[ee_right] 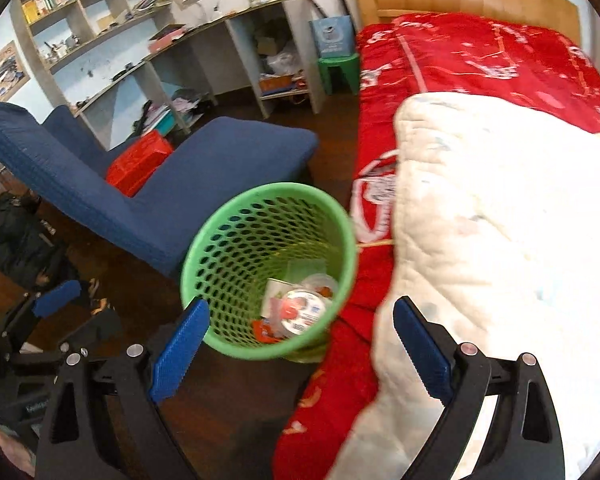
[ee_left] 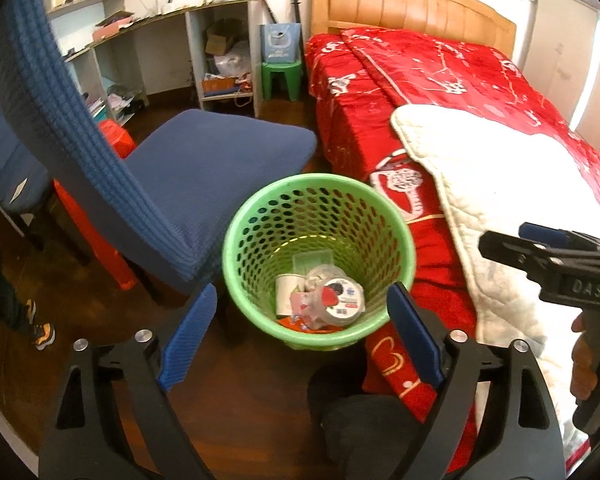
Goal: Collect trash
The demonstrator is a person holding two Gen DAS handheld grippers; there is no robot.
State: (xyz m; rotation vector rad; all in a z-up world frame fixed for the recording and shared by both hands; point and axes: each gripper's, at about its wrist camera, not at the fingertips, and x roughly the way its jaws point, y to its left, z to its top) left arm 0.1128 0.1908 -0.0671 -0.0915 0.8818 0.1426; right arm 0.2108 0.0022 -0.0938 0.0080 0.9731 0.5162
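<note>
A green plastic wastebasket [ee_left: 320, 220] with a perforated wall stands on a dark wooden floor [ee_left: 228, 380], between a blue upholstered chair [ee_left: 204, 168] and a bed [ee_left: 440, 92] covered in a red quilt. A white blanket [ee_left: 480, 184] lies over the near part of the bed. At the bottom of the wastebasket lies the trash [ee_left: 320, 296]: a round lid with a printed label, crumpled clear plastic, a white paper piece and an orange wrapper.

The left gripper [ee_left: 300, 340] points down toward the wastebasket with its blue-padded jaws spread wide and nothing between them. The right gripper [ee_right: 300, 356] is held just beside the wastebasket, over the edge of the bed, its jaws also spread wide and empty. Its view is slightly blurred. Cluttered white shelves [ee_right: 112, 40] stand against the far wall, with a small green stool [ee_left: 282, 78] next to the bed's wooden headboard [ee_left: 412, 4].
</note>
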